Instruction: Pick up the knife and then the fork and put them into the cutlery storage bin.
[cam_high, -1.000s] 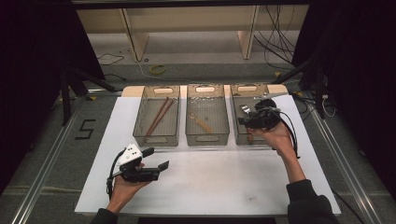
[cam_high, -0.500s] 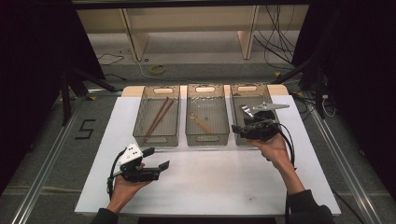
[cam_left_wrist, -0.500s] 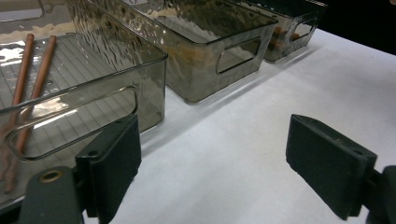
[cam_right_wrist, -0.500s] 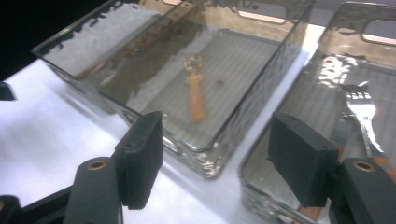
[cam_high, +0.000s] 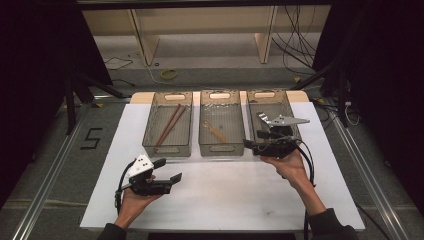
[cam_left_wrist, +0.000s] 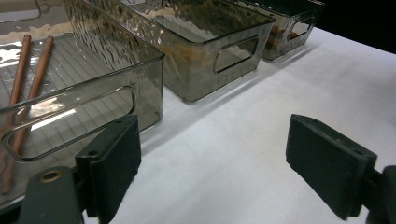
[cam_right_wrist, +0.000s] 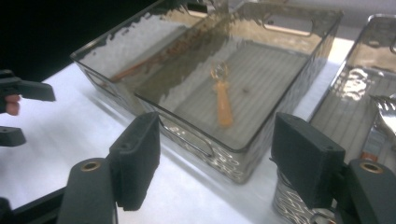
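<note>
Chopsticks (cam_high: 169, 125), spoon (cam_high: 215, 131) and fork (cam_high: 263, 120) lie binned; both claws, left (cam_high: 167, 170) and right (cam_high: 248, 144), gape wide and empty, the right's jaws just opened.

Lab rec. setup: black curtains (cam_high: 45, 75), loose cables (cam_high: 300, 30), alu rails (cam_high: 45, 185).

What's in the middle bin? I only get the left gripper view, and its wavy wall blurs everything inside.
Observer: The middle bin holds one small wooden-handled utensil lying flat on its floor.
Operator: And the far bin?
Observer: A metal utensil lies in the far bin.
Operator: Where is the other gripper?
Observer: The right gripper hovers over the near end of that far bin. Its jaws have just been opening, with nothing between them.
</note>
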